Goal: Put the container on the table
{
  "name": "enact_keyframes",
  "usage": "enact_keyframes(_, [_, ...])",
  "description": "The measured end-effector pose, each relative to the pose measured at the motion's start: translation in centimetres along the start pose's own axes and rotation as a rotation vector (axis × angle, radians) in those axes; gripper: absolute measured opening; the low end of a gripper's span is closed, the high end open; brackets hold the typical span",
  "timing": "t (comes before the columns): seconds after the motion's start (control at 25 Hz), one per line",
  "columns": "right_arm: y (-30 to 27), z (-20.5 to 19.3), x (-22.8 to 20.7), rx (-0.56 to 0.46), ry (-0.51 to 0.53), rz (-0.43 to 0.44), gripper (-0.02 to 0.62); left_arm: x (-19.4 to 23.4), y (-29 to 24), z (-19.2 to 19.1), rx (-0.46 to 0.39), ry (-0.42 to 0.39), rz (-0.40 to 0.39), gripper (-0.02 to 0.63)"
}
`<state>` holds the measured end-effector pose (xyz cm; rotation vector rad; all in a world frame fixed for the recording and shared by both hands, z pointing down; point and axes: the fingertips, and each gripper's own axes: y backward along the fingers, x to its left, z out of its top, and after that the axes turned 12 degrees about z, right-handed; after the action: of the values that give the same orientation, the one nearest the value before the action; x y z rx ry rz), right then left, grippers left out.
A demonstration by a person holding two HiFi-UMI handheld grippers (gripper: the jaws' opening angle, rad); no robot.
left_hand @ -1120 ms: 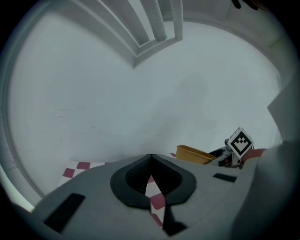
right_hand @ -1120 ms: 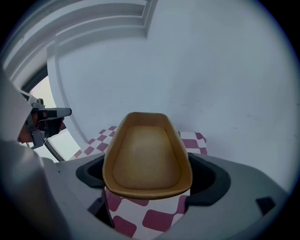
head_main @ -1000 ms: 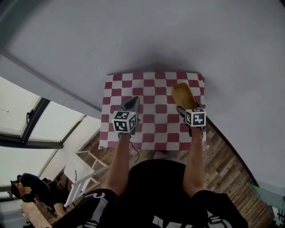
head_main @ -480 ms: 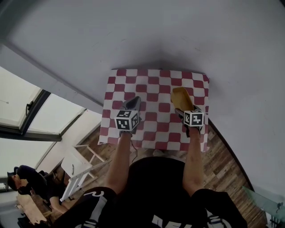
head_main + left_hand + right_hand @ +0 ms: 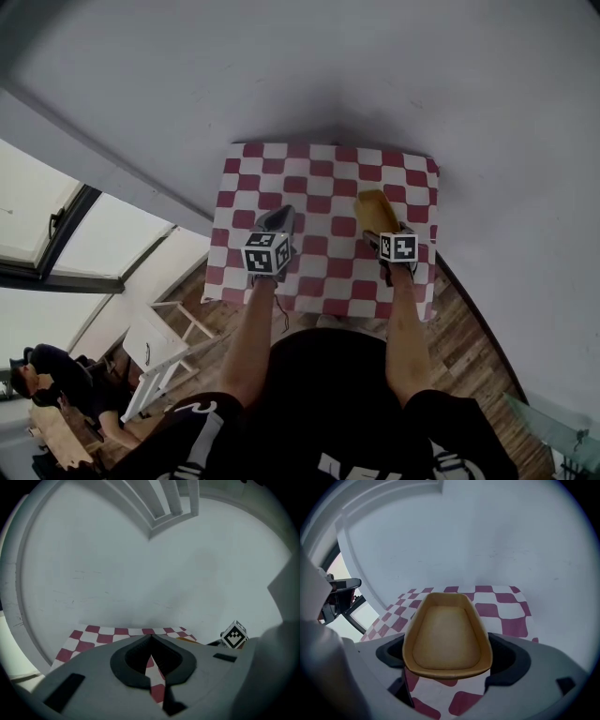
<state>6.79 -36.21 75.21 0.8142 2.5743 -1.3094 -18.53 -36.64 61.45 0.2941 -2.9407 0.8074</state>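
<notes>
- The container (image 5: 447, 637) is a shallow tan tray with rounded corners. Its open side faces the right gripper view, and nothing lies inside it.
- It sits between the two jaws of the right claw (image 5: 450, 654). The dark pads press against its left and right walls, so this claw is clenched around it, jaws set wide.
- In the head view the container (image 5: 375, 210) is over the right half of the worktop (image 5: 319, 187), which is covered by a red-and-white checked cloth (image 5: 281, 178). Whether its underside touches the cloth cannot be told.
- The right claw (image 5: 389, 232) tilts steeply down toward the cloth. Its marker cube faces up, and the bare forearm (image 5: 405, 347) behind it runs back to the body.
- The left claw (image 5: 279, 218) is over the left half of the cloth, well apart from the container, and slopes down more gently.
- In the left gripper view the left claw (image 5: 151, 638) is clenched on nothing. Its jaw tips meet, and only checked cloth shows through the slit below them.
</notes>
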Motion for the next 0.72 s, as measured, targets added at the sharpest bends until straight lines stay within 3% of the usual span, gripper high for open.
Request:
enact_keyframes(0.44, [-3.1,-2.6,-0.6,0.050,0.120,-0.048,0.514,-0.6,-1.4,-2.3,0.014,0.001,-0.025,0.025])
enact_keyframes(0.72, [-4.1,-4.0,-0.8,0.066,0.129,-0.042,0.524,-0.6,-1.7,-3.2,0.024,0.010,-0.021,0.025])
